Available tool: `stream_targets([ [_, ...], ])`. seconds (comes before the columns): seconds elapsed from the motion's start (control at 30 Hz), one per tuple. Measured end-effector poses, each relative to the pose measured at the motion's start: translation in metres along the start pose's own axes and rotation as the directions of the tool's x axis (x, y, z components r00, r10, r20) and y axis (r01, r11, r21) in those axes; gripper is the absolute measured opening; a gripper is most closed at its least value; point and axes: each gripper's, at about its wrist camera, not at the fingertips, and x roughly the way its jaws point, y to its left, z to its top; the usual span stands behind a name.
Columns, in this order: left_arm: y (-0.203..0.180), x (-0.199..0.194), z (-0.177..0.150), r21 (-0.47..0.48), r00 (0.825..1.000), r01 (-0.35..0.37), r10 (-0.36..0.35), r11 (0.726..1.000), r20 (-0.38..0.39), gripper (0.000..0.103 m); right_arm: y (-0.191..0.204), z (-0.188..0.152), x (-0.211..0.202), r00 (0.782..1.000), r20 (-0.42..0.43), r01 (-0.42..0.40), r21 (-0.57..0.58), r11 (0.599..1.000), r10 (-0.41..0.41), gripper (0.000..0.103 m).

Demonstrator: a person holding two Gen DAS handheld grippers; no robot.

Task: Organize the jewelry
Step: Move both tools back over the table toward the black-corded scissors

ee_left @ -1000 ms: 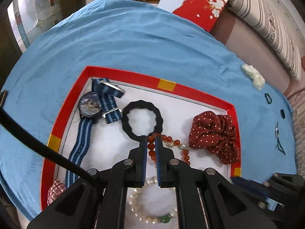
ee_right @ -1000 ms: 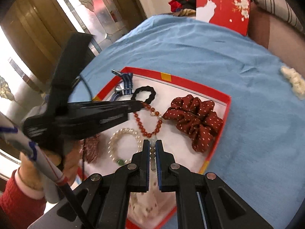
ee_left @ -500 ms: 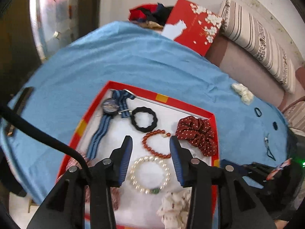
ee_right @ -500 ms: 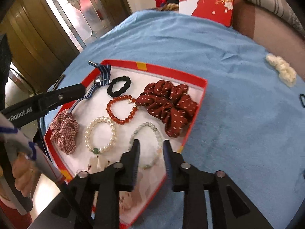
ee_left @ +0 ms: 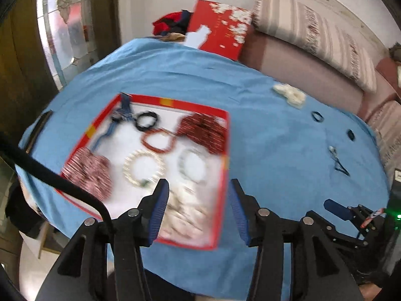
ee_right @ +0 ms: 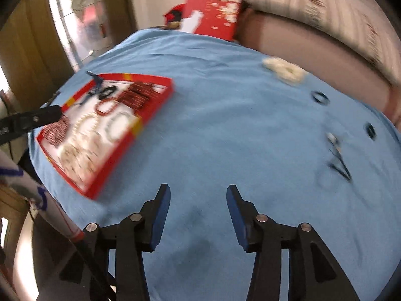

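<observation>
A red-rimmed tray [ee_left: 226,135] with a white floor lies on the blue cloth. It holds a striped-strap watch [ee_left: 120,116], a black hair tie [ee_left: 146,121], a red bead bracelet [ee_left: 156,140], a dark red scrunchie [ee_left: 204,131], a pearl bracelet [ee_left: 142,166], a pale green bracelet [ee_left: 191,165] and a checked scrunchie [ee_left: 87,169]. My left gripper [ee_left: 197,184] hangs above the tray's near right corner, jaws opening, nothing between them. My right gripper [ee_right: 198,189] is over bare cloth to the right of the tray [ee_right: 155,105], jaws opening and empty.
Loose on the cloth to the right lie a white scrunchie [ee_right: 284,70], two small dark rings [ee_right: 320,97] [ee_right: 370,131] and a thin dark cord with a pendant [ee_right: 338,158]. A red blossom-printed box [ee_left: 218,35] stands at the far edge, beside a sofa [ee_left: 300,60].
Both grippers were shut low over the tray, at the red and pale bracelets. Both have opened and drawn back. The bracelets lie free, and the right gripper has swung right, off the tray.
</observation>
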Motion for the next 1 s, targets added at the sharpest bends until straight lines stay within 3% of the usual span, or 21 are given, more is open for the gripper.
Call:
stream_targets([
  [0.1, -0.032, -0.005, -0.012, 0.042, 1.0, -0.003, 0.003, 0.999, -0.007, 0.048, -0.031, -0.021, -0.01, 0.999, -0.002, 0.046, 0.063, 0.997, -0.046, 0.051],
  [0.4, -0.108, -0.023, -0.049, 0.199, 0.999, -0.051, 0.048, 0.979, 0.019, 0.055, -0.093, -0.057, -0.034, 0.996, 0.018, 0.083, 0.237, 0.968, -0.09, 0.057],
  [0.63, -0.135, -0.021, -0.058, 0.266, 0.998, -0.058, 0.06, 0.962, -0.001, 0.055, -0.111, -0.073, -0.043, 0.991, 0.037, 0.118, 0.254, 0.96, -0.131, 0.061],
  [1.0, -0.158, 0.0, -0.064, 0.321, 0.995, -0.067, 0.088, 0.945, -0.051, 0.055, -0.149, -0.09, -0.034, 0.991, 0.009, 0.12, 0.329, 0.937, -0.13, 0.061],
])
